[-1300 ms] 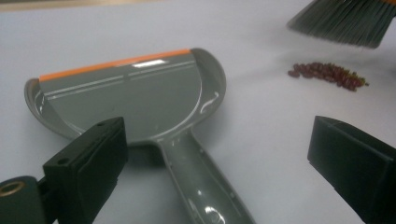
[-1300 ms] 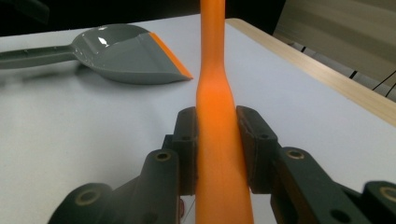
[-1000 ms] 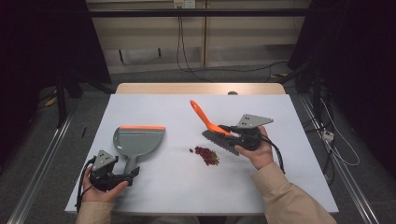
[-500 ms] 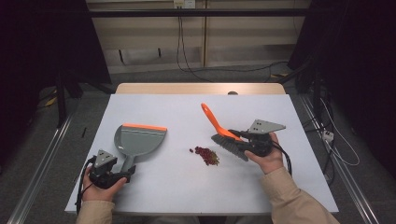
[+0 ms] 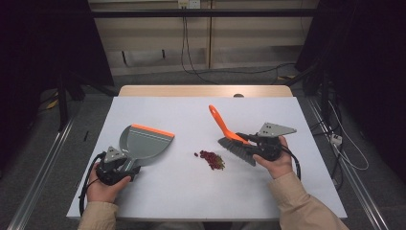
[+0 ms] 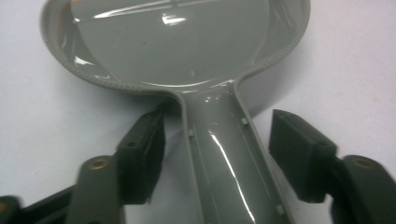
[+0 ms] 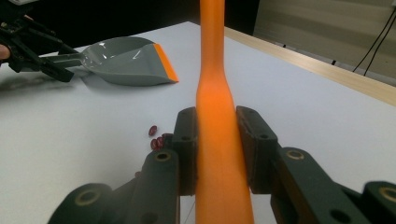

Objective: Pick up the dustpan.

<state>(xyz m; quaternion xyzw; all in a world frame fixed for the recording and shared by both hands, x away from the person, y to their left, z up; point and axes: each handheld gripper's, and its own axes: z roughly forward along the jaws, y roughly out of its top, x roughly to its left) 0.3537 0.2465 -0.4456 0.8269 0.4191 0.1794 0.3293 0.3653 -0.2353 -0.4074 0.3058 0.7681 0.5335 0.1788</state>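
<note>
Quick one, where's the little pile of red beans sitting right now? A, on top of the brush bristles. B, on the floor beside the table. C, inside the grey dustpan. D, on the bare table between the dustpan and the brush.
D: in the high view the red beans lie on the white table, apart from the dustpan on one side and the brush on the other.

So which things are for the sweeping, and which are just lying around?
For the sweeping:
- dustpan
- brush
- little pile of red bits
- left hand-held gripper
- right hand-held gripper

Just lying around:
- cables on the floor behind the table
</note>
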